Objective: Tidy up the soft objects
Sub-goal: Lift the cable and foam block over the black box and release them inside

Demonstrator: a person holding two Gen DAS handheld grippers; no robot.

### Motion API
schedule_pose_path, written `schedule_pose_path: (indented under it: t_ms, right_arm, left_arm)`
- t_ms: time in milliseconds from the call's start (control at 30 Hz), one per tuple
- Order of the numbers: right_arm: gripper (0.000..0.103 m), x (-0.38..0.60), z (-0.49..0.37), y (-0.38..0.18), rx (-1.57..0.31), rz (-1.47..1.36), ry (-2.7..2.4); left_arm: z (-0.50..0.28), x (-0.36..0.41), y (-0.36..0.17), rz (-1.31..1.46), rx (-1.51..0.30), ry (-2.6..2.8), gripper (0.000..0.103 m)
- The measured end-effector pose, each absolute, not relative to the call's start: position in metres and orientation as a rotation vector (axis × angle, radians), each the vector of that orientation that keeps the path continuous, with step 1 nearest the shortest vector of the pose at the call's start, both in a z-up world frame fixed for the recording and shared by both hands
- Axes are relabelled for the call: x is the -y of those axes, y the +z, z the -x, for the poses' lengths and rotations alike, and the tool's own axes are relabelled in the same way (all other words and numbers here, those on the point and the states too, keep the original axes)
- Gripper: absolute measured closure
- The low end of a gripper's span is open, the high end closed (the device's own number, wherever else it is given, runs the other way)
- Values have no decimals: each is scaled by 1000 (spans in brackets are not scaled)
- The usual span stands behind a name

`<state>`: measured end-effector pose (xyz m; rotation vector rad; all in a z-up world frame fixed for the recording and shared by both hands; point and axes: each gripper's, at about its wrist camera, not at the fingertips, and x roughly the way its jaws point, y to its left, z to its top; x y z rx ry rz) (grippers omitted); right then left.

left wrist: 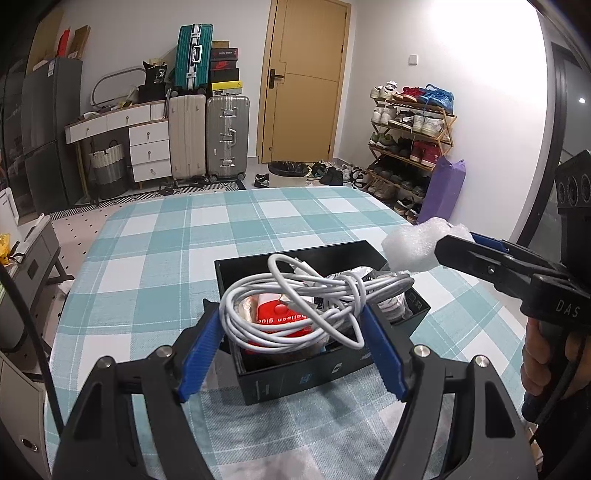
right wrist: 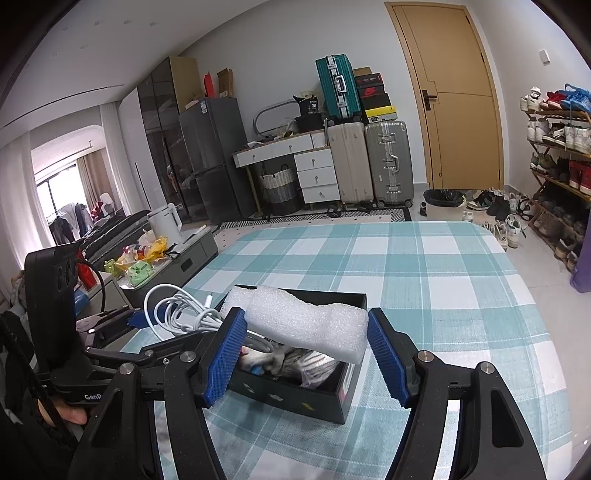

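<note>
Checked worktop (left wrist: pixel 155 236), both loads hanging over the black box (left wrist: pixel 295 380): left hand-held gripper (left wrist: pixel 291 332) pinching cable (left wrist: pixel 295 295), right hand-held gripper (right wrist: pixel 306 343) pinching foam (right wrist: pixel 306 321). Next, probably lower and release inside.

Both views are evenly lit and sharp at the centre. A white glare (left wrist: pixel 480 33) burns out the upper right wall in the left wrist view. Daylight enters through a far window (right wrist: pixel 59 192). Fisheye bending curves the door (right wrist: pixel 454 96), and dark vignette rings the corners.
</note>
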<state>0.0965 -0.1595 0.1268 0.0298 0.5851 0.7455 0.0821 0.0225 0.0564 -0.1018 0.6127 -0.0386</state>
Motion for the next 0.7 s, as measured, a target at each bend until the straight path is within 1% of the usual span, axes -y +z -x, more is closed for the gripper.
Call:
schedule_pose_path:
  t_ms: [367, 700]
  right_arm:
    - [35, 137, -111, 129, -588, -1, 761]
    - [35, 116, -134, 117, -613, 26, 752]
  left_arm:
    - [-96, -13, 47, 67, -638, -39, 28]
    - [-110, -13, 31, 48, -670, -32, 28]
